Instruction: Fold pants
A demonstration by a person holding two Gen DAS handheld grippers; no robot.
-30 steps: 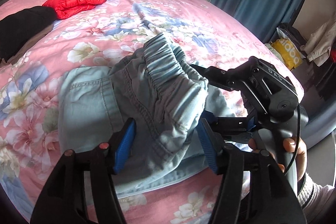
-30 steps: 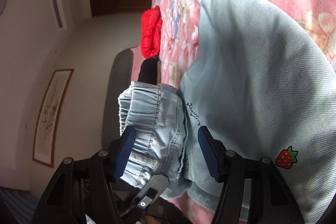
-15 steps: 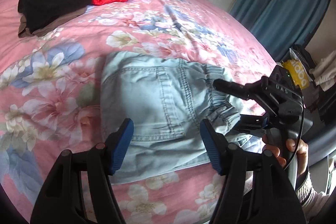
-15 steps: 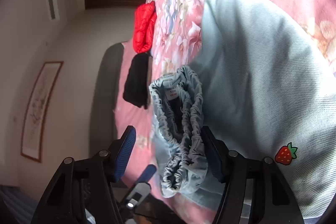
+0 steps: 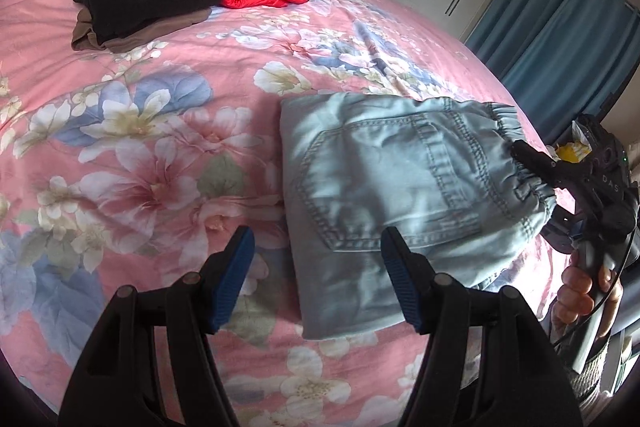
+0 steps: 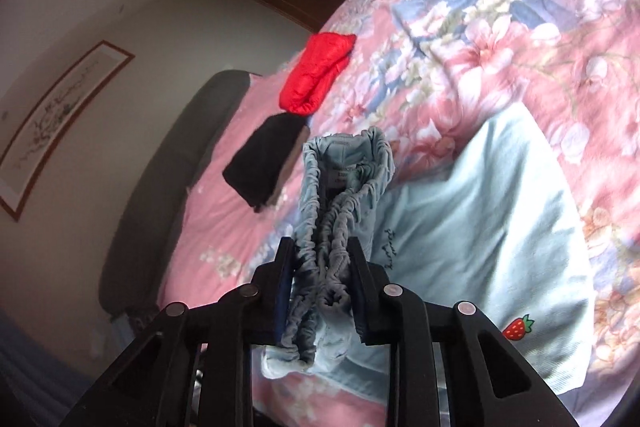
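The light-blue denim pants (image 5: pixel 400 195) lie folded on the floral pink bedspread (image 5: pixel 140 131) near its front edge. The right gripper (image 6: pixel 320 287) pinches their gathered elastic waistband (image 6: pixel 344 203). The left gripper (image 5: pixel 316 279) hovers open, empty, just beside the fold.

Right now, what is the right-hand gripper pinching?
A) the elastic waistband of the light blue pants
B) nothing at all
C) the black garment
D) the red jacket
A: in the right wrist view the right gripper has its fingers closed on the gathered elastic waistband of the light blue pants, while the left gripper stands open.
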